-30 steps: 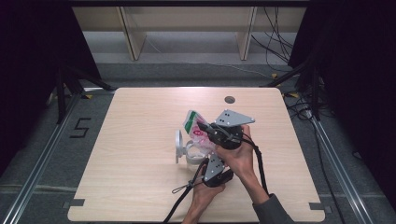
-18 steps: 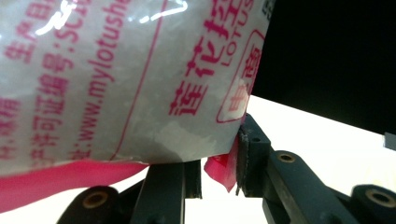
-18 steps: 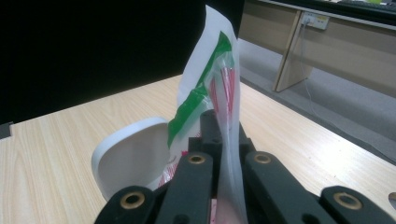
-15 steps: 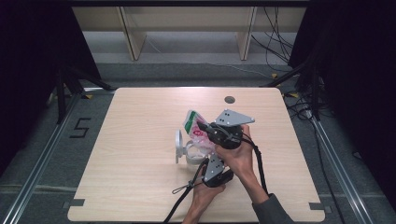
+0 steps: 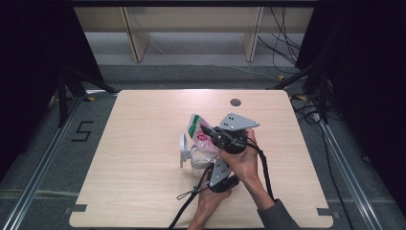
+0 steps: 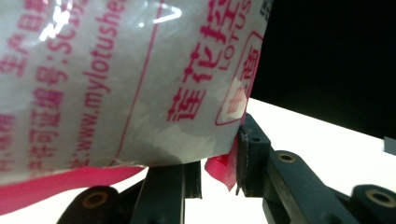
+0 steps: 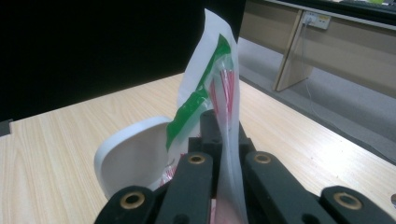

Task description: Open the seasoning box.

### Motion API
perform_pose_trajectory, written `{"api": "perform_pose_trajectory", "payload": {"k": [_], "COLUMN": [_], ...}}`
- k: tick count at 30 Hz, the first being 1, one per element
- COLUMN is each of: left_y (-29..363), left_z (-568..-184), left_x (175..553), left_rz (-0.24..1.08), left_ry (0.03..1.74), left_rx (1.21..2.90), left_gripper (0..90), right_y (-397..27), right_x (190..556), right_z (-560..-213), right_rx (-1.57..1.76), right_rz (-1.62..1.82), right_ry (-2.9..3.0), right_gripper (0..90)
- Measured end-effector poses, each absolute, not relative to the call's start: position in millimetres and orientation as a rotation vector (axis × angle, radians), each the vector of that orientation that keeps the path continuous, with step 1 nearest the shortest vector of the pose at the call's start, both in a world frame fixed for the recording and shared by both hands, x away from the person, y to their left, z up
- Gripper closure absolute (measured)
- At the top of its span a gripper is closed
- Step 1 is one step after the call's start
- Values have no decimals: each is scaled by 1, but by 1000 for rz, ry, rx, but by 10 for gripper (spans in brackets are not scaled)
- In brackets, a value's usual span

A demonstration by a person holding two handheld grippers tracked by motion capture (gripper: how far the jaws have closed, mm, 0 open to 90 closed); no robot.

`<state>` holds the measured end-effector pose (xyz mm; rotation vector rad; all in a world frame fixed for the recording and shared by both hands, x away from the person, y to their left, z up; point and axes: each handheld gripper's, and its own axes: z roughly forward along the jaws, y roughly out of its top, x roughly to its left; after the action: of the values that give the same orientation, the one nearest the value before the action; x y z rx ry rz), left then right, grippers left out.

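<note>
Near the middle of the worktop (image 5: 143, 143), a white bowl (image 5: 184, 149) stands on edge. Just right, the plastic bag (image 5: 198, 129) is pinched low by the left gripper (image 5: 210, 168), its upper edge clamped in the right gripper (image 5: 208, 130) jaws.

My left gripper view cuts the bag (image 6: 116, 79) off at top & left edges, so its print reads only in part. In high view my hands (image 5: 244, 160) hide most of the white container (image 5: 184, 149); can't tell what's inside.
</note>
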<state>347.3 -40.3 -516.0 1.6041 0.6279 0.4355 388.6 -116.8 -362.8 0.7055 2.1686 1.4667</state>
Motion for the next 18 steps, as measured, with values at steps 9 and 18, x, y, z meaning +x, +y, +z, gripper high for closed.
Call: {"api": "perform_pose_trajectory", "payload": {"k": [9, 18], "left_y": [-40, -41], "left_z": [-516, -516], "left_x": [347, 347], "left_rz": [436, 432], "left_ry": [632, 614], "left_rx": [1604, 1592], "left_gripper": [741, 741], "right_y": [-116, -115], "right_x": [389, 387], "right_z": [-362, -361], "right_rx": [693, 689], "right_rz": [1467, 1476], "right_ry": [2165, 2164], "right_gripper": [900, 900]}}
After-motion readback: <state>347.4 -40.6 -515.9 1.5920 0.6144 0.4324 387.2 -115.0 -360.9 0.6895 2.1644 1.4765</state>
